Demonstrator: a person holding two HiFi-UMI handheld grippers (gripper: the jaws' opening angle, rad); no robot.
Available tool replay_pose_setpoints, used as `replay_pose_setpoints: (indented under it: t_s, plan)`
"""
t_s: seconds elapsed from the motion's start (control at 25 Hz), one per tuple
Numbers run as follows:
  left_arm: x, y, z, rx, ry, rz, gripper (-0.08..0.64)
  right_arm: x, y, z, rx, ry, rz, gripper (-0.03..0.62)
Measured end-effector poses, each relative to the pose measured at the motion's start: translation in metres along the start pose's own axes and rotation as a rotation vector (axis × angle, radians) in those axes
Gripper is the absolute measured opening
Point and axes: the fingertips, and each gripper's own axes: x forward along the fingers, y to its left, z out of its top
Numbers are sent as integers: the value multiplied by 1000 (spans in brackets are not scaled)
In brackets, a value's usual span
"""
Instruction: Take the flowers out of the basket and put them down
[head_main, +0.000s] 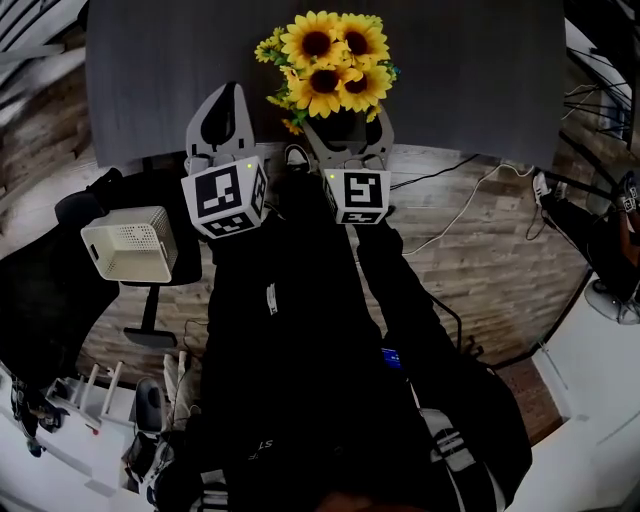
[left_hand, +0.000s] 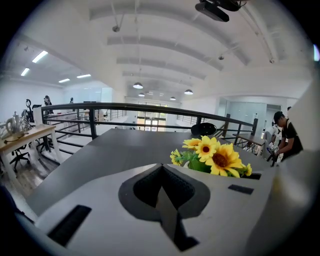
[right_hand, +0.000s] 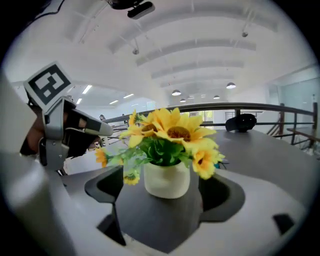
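Forward, right hand-held gripper (head_main: 347, 128) straddles flowers (head_main: 330, 62) — jaws apart.

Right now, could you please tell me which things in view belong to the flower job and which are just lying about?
Job:
sunflowers in their white pot, standing on the grey table inside the open right gripper; white basket; left gripper, shut and empty.

Lying about:
floor cables; black office chair.

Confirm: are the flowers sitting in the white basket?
No, the flowers stand in their pot on the dark table, while the white basket sits apart, off the table to the left.
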Motion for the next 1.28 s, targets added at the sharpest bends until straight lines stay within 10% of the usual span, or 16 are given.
replay_pose_setpoints:
  t_s: [0.36, 0.68, 1.28]
  plan:
    - [-53, -10, 61, 3, -75, -24, 2, -84, 5, 30, -15, 29, -34, 476]
    - [-111, -33, 120, -4, -168, -98, 2, -146, 24, 132, -22, -136, -98, 444]
    - [-189, -67, 206, 22, -286, -195, 1, -219, 37, 250, -41, -305, -232, 99]
